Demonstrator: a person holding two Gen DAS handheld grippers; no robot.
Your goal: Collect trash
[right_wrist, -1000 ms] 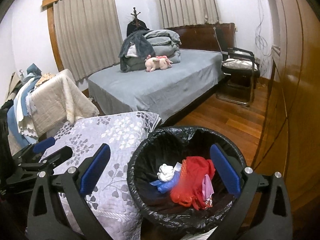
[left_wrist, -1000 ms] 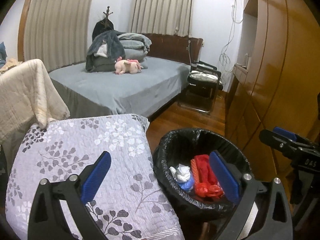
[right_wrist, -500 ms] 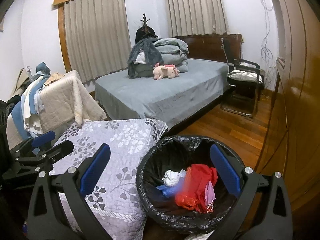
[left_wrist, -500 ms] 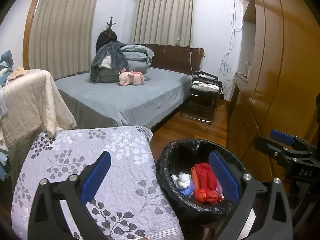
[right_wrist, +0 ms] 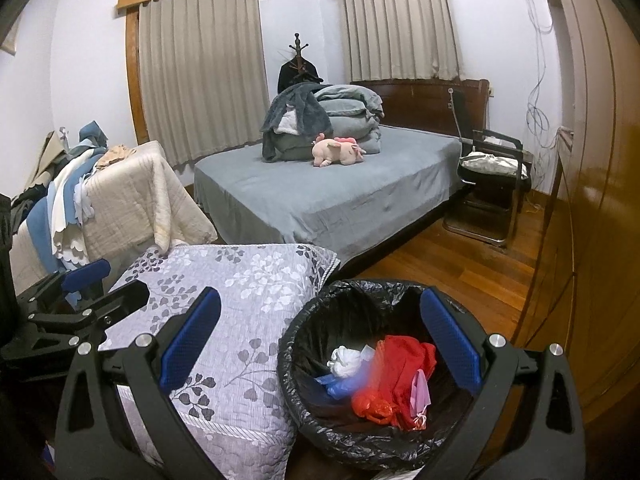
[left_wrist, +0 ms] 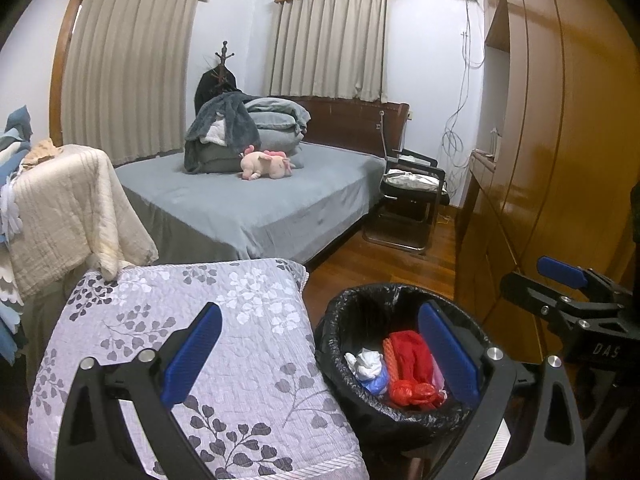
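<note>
Jaws released on both the left gripper (left_wrist: pixel 320 352) and right gripper (right_wrist: pixel 320 344), rising away from the near bin (right_wrist: pixel 304 344); trash (right_wrist: pixel 404 380) sitting inside, collecting looking finished

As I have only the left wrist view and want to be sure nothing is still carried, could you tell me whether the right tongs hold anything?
Observer: No. The right tongs stand open with nothing between the pads, pointing toward the black-lined bin.
Operator: Thank you. Is anything hidden behind my pad inside it?
Observer: A small pink pouch lies against the right side of the red bag.
Operator: And how do my left tongs look from there?
Observer: From the side, the left tongs are open and empty, by the left edge of the floral quilt.
</note>
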